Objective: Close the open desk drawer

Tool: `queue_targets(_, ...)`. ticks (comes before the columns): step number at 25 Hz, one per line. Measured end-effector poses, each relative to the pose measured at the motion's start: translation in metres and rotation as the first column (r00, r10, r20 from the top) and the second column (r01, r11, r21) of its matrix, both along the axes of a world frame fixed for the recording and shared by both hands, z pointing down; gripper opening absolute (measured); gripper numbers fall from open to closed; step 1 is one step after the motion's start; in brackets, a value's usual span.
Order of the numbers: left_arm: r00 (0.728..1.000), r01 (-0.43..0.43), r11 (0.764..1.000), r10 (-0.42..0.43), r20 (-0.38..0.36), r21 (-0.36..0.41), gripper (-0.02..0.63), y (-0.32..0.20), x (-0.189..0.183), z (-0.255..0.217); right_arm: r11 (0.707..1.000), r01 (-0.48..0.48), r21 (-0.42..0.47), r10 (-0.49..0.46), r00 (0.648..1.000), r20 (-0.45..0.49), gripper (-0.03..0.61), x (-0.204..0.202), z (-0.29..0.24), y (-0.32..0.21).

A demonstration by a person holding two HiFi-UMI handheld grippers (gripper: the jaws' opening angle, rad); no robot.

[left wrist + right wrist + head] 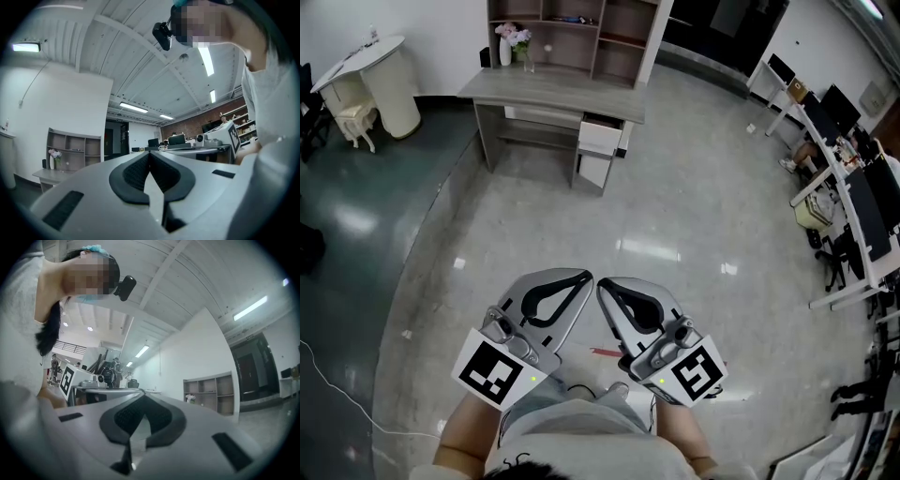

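Observation:
Across the shiny floor stands a grey wooden desk (553,92) with a shelf unit on top. Its upper white drawer (602,137) juts out from the right-hand pedestal, open. Both grippers are held close to my body, far from the desk and well short of it. The left gripper (584,277) and right gripper (605,284) point toward the desk, tips almost touching each other, each shut with nothing held. In the left gripper view the black pads (136,171) meet at the tip. The right gripper view shows its pads (126,418) pressed together too.
A vase of flowers (508,42) stands on the desk's left end. A white round table (370,56) and small stool (356,122) are at the far left. White desks with monitors (844,187) line the right. A red mark (605,352) and white cable (337,394) lie on the floor.

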State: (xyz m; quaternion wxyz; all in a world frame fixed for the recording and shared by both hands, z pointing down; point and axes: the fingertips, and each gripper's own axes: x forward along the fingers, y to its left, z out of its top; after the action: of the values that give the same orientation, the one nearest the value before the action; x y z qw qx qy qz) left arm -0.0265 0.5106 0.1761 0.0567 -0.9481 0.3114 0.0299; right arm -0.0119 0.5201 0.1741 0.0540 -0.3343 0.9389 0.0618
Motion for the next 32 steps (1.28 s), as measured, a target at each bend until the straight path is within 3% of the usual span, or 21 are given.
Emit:
queue_targets(4, 1.000, 0.001, 1.000, -0.001, 0.009, 0.018, 0.011, -0.014, -0.034, -0.001, 0.999, 0.005, 0.036, -0.006, 1.000, 0.018, 0.008, -0.031, -0.002, -0.013)
queue_targets(9, 0.993, -0.053, 0.996, 0.045, 0.105, 0.068, 0.011, -0.031, -0.073, 0.003, 0.998, -0.038, 0.049, 0.035, 0.997, 0.065, 0.008, -0.069, -0.009, -0.035)
queue_targets(12, 0.990, -0.079, 0.994, 0.068, 0.126, 0.082, 0.011, -0.046, -0.080, 0.004, 0.997, -0.067, 0.036, 0.065, 0.997, 0.044, 0.008, -0.075, -0.004, -0.048)
queue_targets(21, 0.994, -0.105, 0.994, 0.104, 0.035, 0.023, 0.011, -0.112, -0.062, 0.013, 0.994, -0.110, 0.027, 0.109, 0.994, 0.011, 0.008, -0.053, 0.004, -0.105)
queue_targets(32, 0.998, -0.068, 0.998, 0.068, -0.007, 0.013, 0.011, -0.248, 0.008, -0.004, 0.997, -0.069, 0.037, 0.069, 0.998, -0.004, 0.008, 0.020, -0.003, -0.246)
